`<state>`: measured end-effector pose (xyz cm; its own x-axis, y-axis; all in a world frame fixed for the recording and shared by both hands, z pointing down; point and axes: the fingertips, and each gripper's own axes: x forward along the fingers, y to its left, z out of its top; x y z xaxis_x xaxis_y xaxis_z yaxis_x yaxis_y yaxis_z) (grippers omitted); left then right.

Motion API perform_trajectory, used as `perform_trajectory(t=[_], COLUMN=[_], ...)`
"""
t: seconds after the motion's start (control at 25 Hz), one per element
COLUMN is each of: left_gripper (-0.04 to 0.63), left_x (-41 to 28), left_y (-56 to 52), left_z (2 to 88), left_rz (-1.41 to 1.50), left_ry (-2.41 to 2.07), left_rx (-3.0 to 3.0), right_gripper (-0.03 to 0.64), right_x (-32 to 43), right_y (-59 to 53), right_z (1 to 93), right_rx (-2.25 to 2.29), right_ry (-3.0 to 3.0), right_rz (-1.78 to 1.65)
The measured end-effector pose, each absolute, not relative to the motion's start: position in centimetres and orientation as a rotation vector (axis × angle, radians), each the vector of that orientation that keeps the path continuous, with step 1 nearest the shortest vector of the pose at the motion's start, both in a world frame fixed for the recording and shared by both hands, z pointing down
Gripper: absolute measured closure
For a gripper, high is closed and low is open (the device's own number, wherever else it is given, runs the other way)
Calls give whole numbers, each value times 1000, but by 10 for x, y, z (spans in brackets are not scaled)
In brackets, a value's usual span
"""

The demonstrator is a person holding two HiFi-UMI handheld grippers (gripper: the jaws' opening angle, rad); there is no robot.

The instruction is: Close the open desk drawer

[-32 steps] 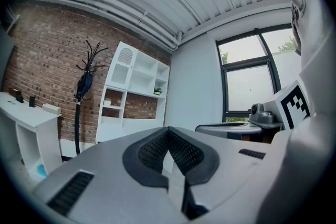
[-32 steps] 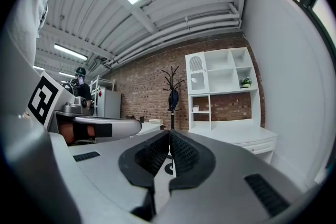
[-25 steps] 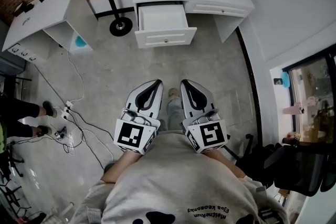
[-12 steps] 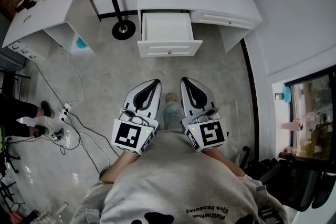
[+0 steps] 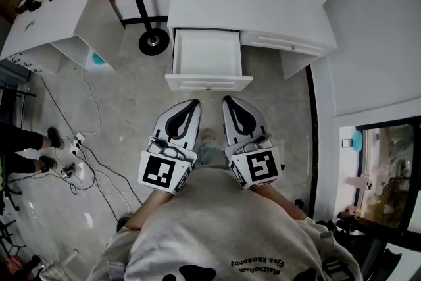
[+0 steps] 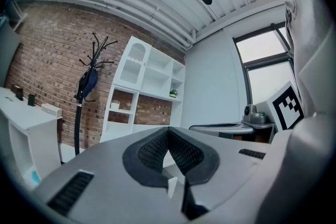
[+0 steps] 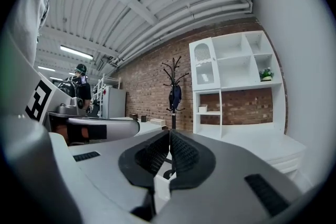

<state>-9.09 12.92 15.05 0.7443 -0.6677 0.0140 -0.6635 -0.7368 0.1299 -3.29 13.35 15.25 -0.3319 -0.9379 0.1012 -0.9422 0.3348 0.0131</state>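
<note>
Under the white counter (image 5: pixel 263 6), left bay – drawer (image 5: pixel 208 83) stands pulled well out toward the person, front panel facing the grippers, small knob (image 5: pixel 208 87) at its centre. The drawer to its right sits flush.

Left gripper (image 5: pixel 195 104): jaws fully together, ribbed pads meeting at the tip, nothing between them. Held about level, pointing at the drawer front, tip near the panel but not touching; a strip of concrete floor (image 5: pixel 131 102) shows between.

Right gripper (image 5: pixel 227 101): jaws likewise pressed together, nothing held. Sits just beside the left one, parallel to it, tip also short of the panel.

Both marker cubes are close against the person's grey sweatshirt (image 5: pixel 217 233).

Surroundings – black coat stand, round base (image 5: pixel 152 41) on the floor left of the drawer; second white desk (image 5: pixel 52 16) further left; cables (image 5: pixel 89 148) trailing over the floor; another person's feet (image 5: pixel 54 138) at the left edge. A white shelf unit (image 7: pixel 236 81) stands against the brick wall.
</note>
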Motion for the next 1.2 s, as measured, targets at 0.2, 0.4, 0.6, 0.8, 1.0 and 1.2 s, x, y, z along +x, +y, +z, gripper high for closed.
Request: perform_trajectory(t=[0.2, 0.4, 0.6, 0.8, 1.0, 1.2], left_gripper=[577, 577, 577, 577, 577, 577], left_x=[-65, -40, -22, -16, -16, -14], left_y=[74, 35, 13, -5, -15, -27], left_z=[155, 160, 160, 164, 186, 202], left_rz=[-48, -17, -16, -56, 49, 122], left_ry=[-1130, -1179, -1211, -1217, -1156, -1097], left_rx=[2781, 2764, 2745, 2712, 2732, 2733], right_gripper=[586, 586, 586, 586, 586, 586], right_x=[-4, 30, 52, 64, 72, 81], right_y=[77, 37, 8, -10, -25, -42], right_z=[158, 163, 168, 179, 191, 201], right_rx=[1715, 1699, 1696, 1711, 1750, 1790], right_ry=[-2516, -2554, -2572, -2564, -2529, -2494], right_rz=[103, 135, 169, 219, 265, 318])
